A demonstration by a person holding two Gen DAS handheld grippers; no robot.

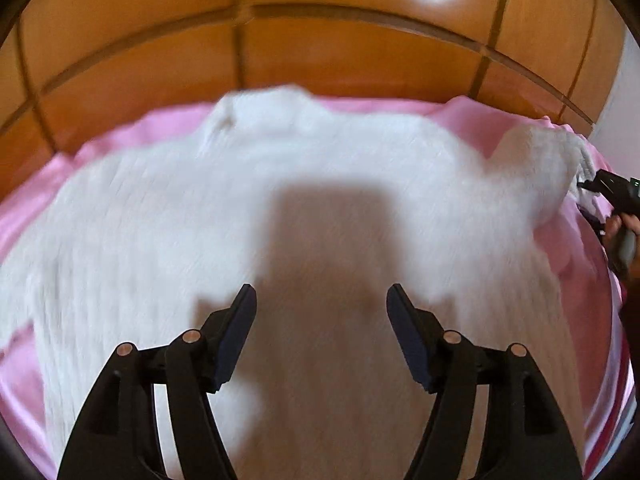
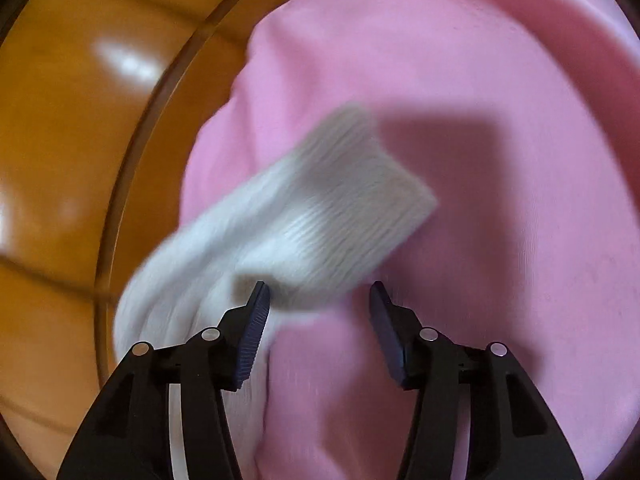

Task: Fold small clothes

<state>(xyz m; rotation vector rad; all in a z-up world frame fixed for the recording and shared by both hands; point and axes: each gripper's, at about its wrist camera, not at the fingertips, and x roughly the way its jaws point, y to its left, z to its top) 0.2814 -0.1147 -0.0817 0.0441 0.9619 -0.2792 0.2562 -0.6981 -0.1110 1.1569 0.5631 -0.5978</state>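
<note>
A white knitted sweater [image 1: 224, 208] lies spread flat on a pink sheet [image 1: 576, 296]. My left gripper [image 1: 322, 300] hovers open over the sweater's body, touching nothing. In the right wrist view one white sleeve [image 2: 304, 224] with a ribbed cuff lies across the pink sheet [image 2: 500, 160]. My right gripper [image 2: 320, 296] is open, its jaws on either side of the cuff's near edge, not closed on it. The right gripper also shows at the right edge of the left wrist view [image 1: 588, 188], next to the sleeve end.
The pink sheet covers a surface standing on an orange tiled floor [image 1: 340, 52]; the same floor fills the left of the right wrist view [image 2: 72, 128]. A white wall strip [image 1: 624, 92] is at far right. Both views are motion-blurred.
</note>
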